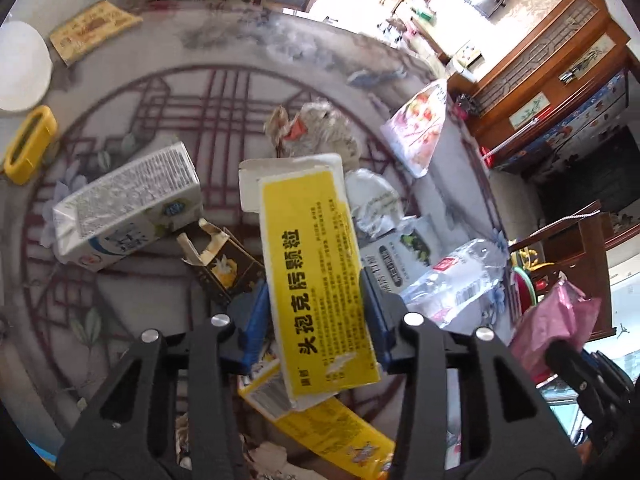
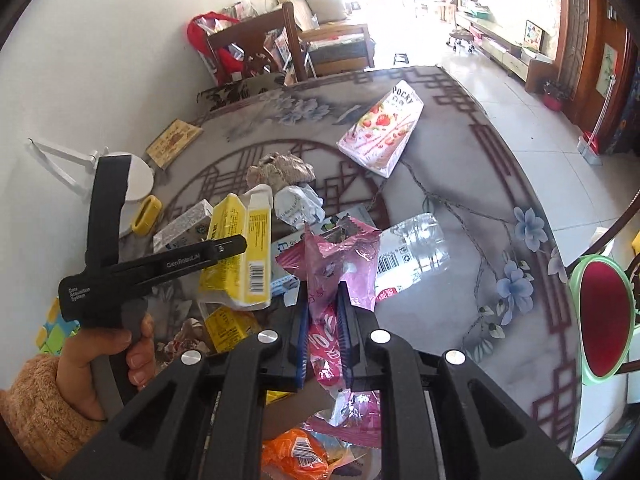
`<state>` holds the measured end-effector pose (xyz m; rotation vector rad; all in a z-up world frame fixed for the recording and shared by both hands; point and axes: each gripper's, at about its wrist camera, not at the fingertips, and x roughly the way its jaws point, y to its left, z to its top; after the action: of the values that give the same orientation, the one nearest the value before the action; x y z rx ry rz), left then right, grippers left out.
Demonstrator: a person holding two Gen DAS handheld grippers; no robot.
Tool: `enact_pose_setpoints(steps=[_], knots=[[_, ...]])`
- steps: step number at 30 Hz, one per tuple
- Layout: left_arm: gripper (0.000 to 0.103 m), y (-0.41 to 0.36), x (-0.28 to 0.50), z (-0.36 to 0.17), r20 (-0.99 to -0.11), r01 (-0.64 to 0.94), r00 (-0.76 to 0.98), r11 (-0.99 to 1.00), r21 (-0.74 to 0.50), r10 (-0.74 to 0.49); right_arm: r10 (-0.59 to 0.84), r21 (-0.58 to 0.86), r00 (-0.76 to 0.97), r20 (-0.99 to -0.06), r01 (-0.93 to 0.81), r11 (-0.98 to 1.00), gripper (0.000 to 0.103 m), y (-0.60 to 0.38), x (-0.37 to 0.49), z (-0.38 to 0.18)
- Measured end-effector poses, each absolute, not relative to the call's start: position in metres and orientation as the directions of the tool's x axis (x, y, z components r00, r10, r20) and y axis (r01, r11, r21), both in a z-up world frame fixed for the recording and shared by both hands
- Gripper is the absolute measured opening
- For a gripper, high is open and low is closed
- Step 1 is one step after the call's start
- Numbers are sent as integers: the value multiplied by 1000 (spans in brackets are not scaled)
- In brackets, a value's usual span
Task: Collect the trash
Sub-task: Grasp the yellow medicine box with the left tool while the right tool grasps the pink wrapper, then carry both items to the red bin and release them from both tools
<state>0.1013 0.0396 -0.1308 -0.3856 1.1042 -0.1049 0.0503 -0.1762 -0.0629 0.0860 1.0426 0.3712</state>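
Left hand-held gripper point(image 1: 316, 304) clamps yellow box point(image 1: 316, 268); right hand-held gripper point(image 2: 324, 320) pinches pink wrapper point(image 2: 340, 256) above cluttered table point(image 2: 460, 152).

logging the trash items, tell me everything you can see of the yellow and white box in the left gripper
The yellow and white box is a long flat cardboard carton, yellow face with black Chinese print, white edges, a barcode on one side. Its far end flap is open. The left gripper is shut on its long sides and holds it tilted above the littered table, over a second yellow carton.
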Motion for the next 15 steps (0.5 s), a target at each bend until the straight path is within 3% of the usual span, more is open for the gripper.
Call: enact_pose_setpoints(steps=[15], knots=[[40,-21,42,-43,-763,-87,625,956,-281,-167,464,300,470,-751,-384,873,13,-219,38,-33]])
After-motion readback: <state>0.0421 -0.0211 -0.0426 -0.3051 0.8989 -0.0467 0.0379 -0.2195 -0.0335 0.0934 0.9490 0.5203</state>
